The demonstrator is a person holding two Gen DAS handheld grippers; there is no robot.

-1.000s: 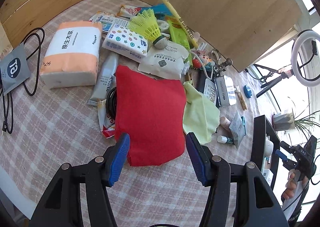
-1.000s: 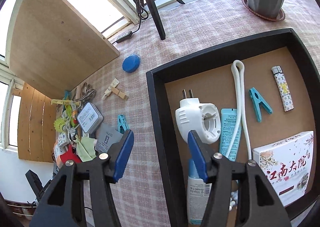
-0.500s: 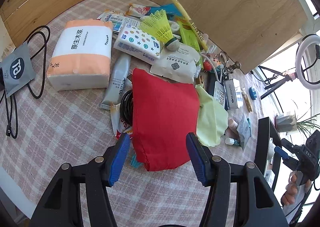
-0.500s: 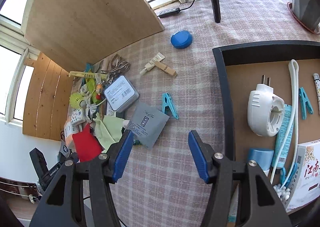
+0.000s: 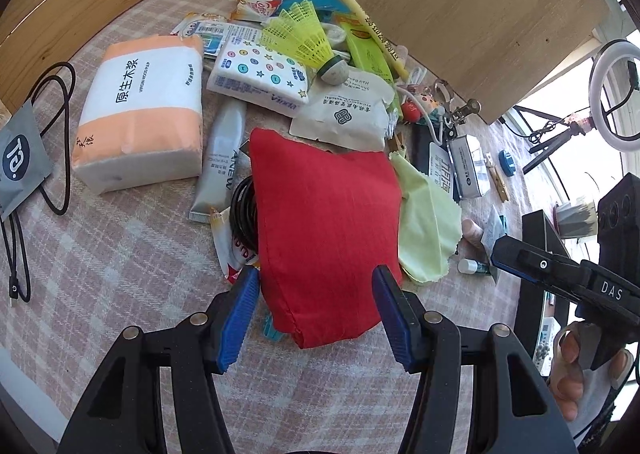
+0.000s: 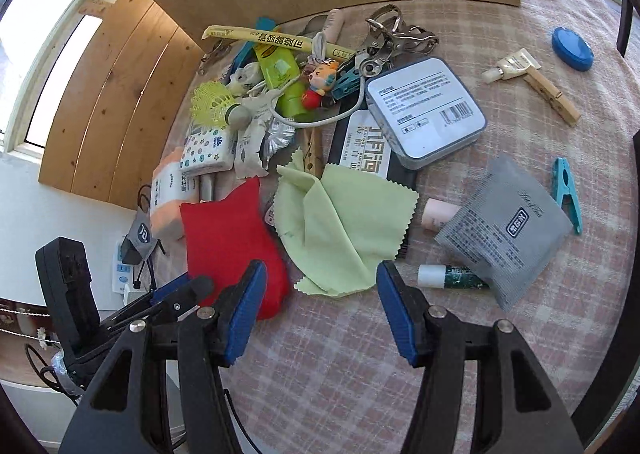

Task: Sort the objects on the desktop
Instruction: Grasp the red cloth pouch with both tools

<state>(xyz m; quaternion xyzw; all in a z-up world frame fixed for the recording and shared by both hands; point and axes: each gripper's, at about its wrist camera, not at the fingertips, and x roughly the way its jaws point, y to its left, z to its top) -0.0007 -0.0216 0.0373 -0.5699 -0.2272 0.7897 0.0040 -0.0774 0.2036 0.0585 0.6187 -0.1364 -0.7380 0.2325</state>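
Observation:
A red cloth pouch lies in front of a pile of small items on the checked tablecloth. My left gripper hovers open over the pouch's near end, its blue pads either side of it without pressing. A light green cloth lies beside the red pouch. My right gripper stands open just short of the green cloth's near edge, with nothing between its fingers. The left wrist view shows the right gripper at the right, held by a hand.
The pile holds a tissue pack, a yellow shuttlecock, a tin, a grey sachet, a small bottle and a teal peg. A black tray stands to the right. Wooden boards back the table.
My right gripper has swept from above the black tray across the table to the green cloth and rolled. The left gripper has hardly moved over the red pouch.

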